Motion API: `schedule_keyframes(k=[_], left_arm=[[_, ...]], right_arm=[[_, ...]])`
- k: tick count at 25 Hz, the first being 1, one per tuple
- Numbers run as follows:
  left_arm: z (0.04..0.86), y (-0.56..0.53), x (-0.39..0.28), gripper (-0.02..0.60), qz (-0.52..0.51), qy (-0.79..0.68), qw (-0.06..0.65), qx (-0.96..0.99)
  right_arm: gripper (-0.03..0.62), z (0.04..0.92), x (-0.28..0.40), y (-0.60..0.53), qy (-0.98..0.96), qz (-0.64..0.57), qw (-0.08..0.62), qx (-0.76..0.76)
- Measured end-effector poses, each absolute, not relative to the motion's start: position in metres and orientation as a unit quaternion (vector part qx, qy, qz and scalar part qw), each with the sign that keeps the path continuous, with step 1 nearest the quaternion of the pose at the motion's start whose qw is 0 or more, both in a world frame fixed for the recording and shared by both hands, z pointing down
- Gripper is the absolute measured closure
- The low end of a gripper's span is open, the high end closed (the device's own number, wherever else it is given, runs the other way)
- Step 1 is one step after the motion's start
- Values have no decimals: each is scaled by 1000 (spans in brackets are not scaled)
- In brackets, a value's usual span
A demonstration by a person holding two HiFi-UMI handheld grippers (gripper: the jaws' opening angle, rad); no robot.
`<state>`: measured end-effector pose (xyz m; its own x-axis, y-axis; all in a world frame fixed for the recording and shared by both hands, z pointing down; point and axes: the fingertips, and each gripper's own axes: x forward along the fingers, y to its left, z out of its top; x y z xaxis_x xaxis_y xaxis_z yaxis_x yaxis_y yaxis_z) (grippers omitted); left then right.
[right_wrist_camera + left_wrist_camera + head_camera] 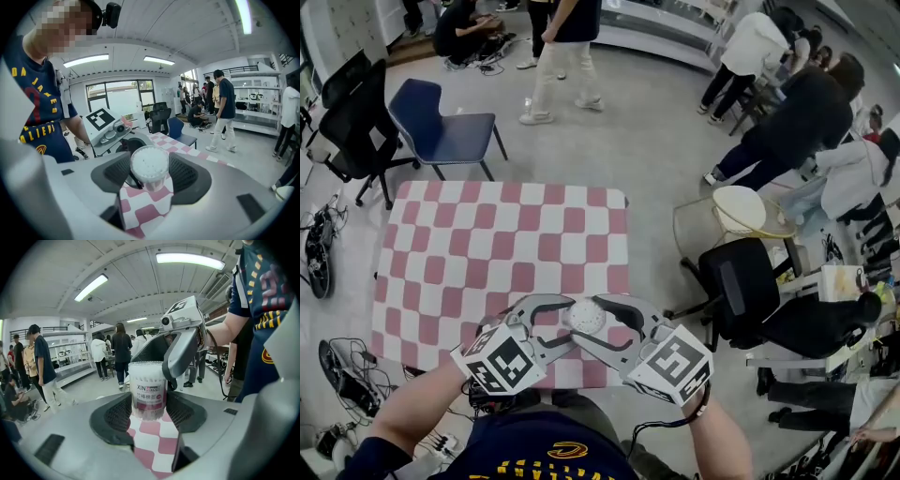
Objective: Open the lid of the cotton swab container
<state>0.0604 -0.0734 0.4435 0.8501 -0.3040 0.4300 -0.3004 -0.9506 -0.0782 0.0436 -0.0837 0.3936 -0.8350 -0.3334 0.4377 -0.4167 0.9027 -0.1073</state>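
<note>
One clear container, cotton swabs inside

A blue padded chair and a black swivel chair stood on a pale grey floor under long white ceiling strip lights.

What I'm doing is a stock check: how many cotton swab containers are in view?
1. The cotton swab container is at the near edge of the checkered table, between the jaws of the left gripper and right gripper. Others could be hidden elsewhere.
</note>
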Motion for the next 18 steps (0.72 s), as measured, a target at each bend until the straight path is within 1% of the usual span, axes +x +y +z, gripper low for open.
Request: schedule_keyframes(k=[4,7,13,18], left_arm=[[442,-73,61,347,-221,152,-2,-963],[446,-72,58,348,-221,150,-1,-964],[446,-70,57,348,-219,144,-1,-965],[446,-66,55,348,-216,135,3,-967]], right_arm=[[330,389,44,-85,-954,130,189,191],[330,388,42,-86,-953,182,161,182],[330,387,44,-87,-943,248,136,173],[330,384,46,-88,-926,327,97,160]])
